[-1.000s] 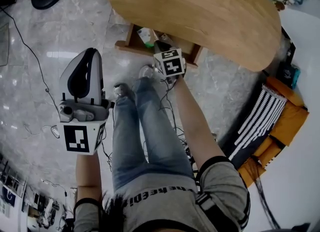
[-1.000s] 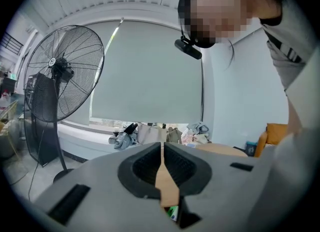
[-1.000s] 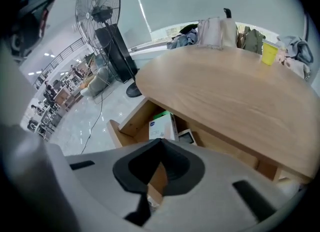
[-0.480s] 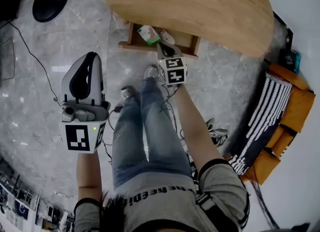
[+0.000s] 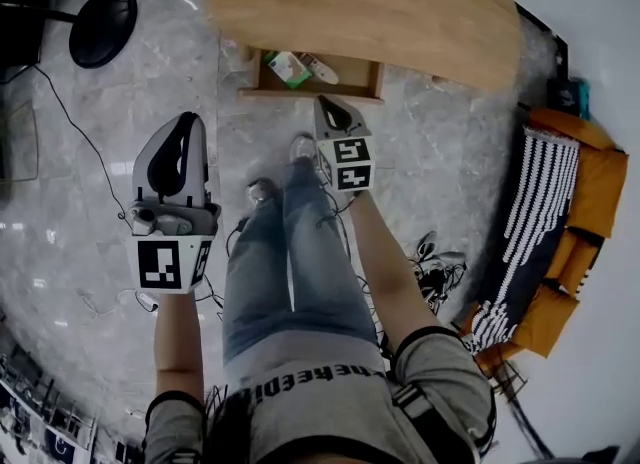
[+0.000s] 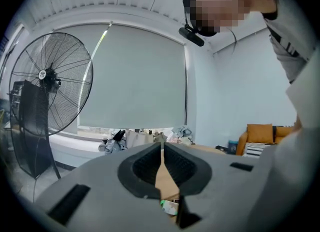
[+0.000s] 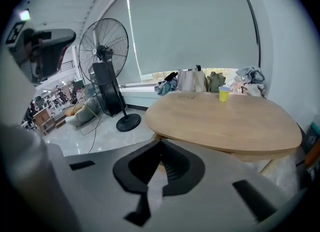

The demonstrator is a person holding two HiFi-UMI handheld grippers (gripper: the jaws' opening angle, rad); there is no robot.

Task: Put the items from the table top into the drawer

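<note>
Above a grey marble floor (image 5: 110,167), the oval wooden table (image 5: 360,7) bears a yellow cup (image 7: 223,94) near its far edge, its open drawer (image 5: 300,95) holds a green-and-white pack (image 5: 288,68), and the left gripper (image 6: 161,148) and right gripper (image 7: 161,152) are both closed on nothing.

The table top (image 5: 380,12) is smooth matt wood; the floor (image 5: 450,152) is glossy veined stone.
</note>
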